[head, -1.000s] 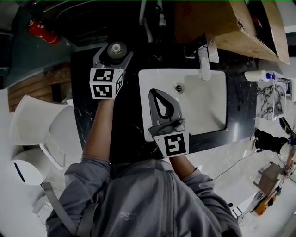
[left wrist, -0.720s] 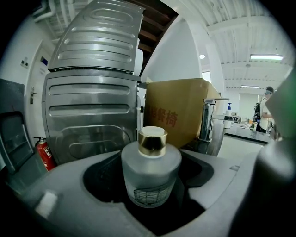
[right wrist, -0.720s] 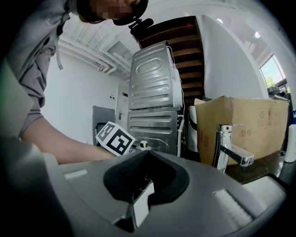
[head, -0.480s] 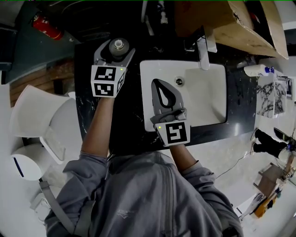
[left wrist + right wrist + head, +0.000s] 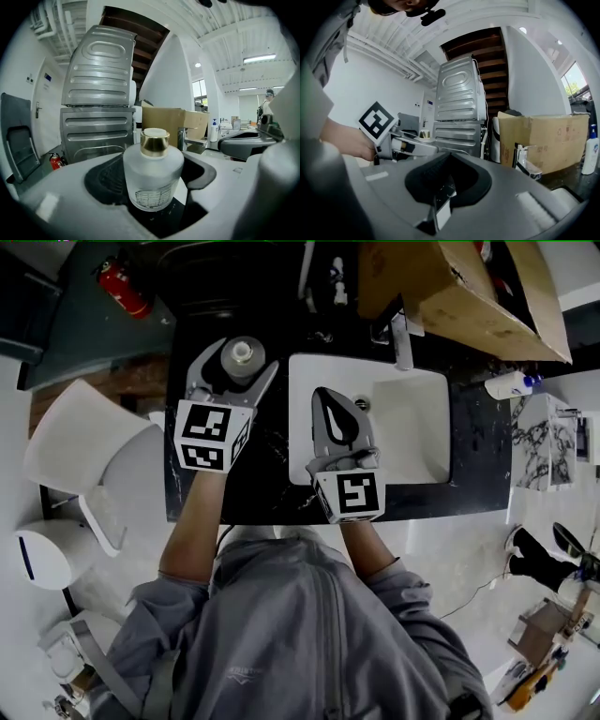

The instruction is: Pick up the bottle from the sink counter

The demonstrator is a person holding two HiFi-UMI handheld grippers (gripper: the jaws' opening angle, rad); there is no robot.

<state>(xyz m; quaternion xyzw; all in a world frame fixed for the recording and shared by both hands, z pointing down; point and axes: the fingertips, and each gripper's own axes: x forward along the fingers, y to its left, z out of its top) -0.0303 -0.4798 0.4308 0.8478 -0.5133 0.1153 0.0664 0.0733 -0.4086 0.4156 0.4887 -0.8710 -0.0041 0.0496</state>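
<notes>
A frosted glass bottle (image 5: 241, 357) with a gold cap stands upright between the jaws of my left gripper (image 5: 239, 348), which is shut on its round body. In the left gripper view the bottle (image 5: 152, 171) fills the middle, both pads of the left gripper (image 5: 152, 176) pressing its sides, lifted off the black counter (image 5: 272, 493). My right gripper (image 5: 324, 393) hovers over the left edge of the white sink (image 5: 412, 476), shut with nothing in it. The right gripper view shows its own right gripper (image 5: 450, 161) jaws meeting, and the bottle's cap (image 5: 424, 134) off to the left.
A chrome faucet (image 5: 401, 343) stands behind the basin, and a cardboard box (image 5: 450, 287) sits at the back right. A soap dispenser (image 5: 511, 383) stands at the counter's right end. A red fire extinguisher (image 5: 124, 287) and a white toilet (image 5: 84, 446) are at the left.
The left gripper has risen with the bottle in it and now looks larger in the head view. The right gripper has shifted slightly over the sink's left edge.
</notes>
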